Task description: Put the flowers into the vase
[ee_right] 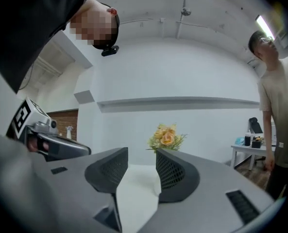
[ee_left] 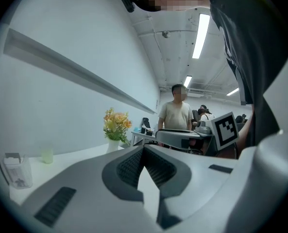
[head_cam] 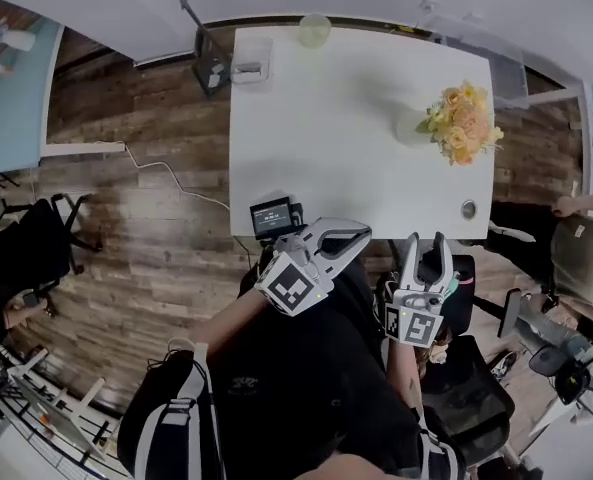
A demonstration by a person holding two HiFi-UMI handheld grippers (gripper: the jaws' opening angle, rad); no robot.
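A bunch of yellow and orange flowers [head_cam: 463, 123] stands in a white vase [head_cam: 413, 126] on the far right part of the white table [head_cam: 336, 138]. Both grippers hang off the table's near edge, well short of the bunch. My left gripper [head_cam: 361, 236] is shut with nothing in it; its pads meet at the tip [ee_left: 144, 147]. The flowers [ee_left: 115, 122] show far off to its left. My right gripper [head_cam: 428, 243] is open and empty, and the flowers [ee_right: 166, 136] appear over the gap between its jaws [ee_right: 141, 157].
A pale green cup [head_cam: 314, 30] and a clear container [head_cam: 249, 63] sit at the table's far edge. A small screen device [head_cam: 273, 216] and a round metal piece [head_cam: 468, 208] lie near the front edge. A black chair [head_cam: 36, 248] stands left. A person [ee_left: 175, 115] stands beyond the table.
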